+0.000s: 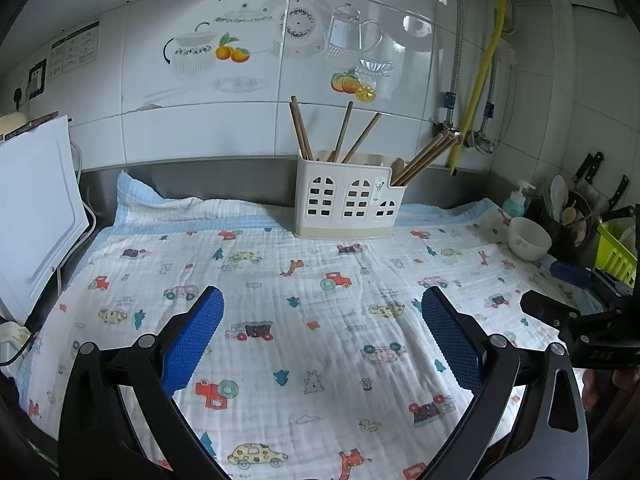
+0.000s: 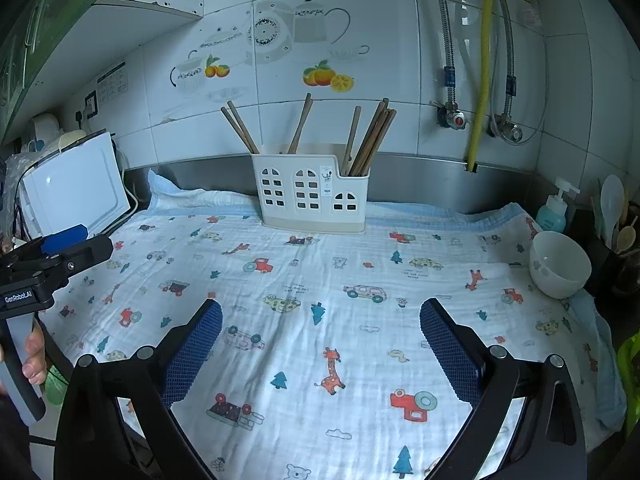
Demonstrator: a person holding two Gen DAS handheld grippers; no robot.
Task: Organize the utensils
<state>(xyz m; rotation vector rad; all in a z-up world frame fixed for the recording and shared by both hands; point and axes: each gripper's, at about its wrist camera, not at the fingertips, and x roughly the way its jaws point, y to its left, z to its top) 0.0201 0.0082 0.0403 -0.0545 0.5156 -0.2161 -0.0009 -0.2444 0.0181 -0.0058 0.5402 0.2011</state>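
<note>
A white utensil holder (image 1: pixel 347 200) (image 2: pixel 311 192) shaped like a house stands at the back of the cloth against the steel backsplash. Several wooden chopsticks (image 1: pixel 424 158) (image 2: pixel 372 138) lean out of it, most bunched in its low right compartment, others spread in the taller left part. My left gripper (image 1: pixel 322 336) hovers open over the printed cloth, nothing between its blue pads. My right gripper (image 2: pixel 320 340) is likewise open and empty above the cloth. Each gripper shows at the edge of the other's view: the right gripper (image 1: pixel 576 312) and the left gripper (image 2: pixel 60 248), held by a hand (image 2: pixel 34 354).
A white cloth with cartoon prints (image 1: pixel 320 320) (image 2: pixel 340 320) covers the counter. A white bowl (image 1: pixel 529 238) (image 2: pixel 559 264) sits at its right edge, with a soap bottle (image 2: pixel 554 208), spoons and knives beyond. A white appliance (image 1: pixel 36 216) (image 2: pixel 76 188) stands at the left.
</note>
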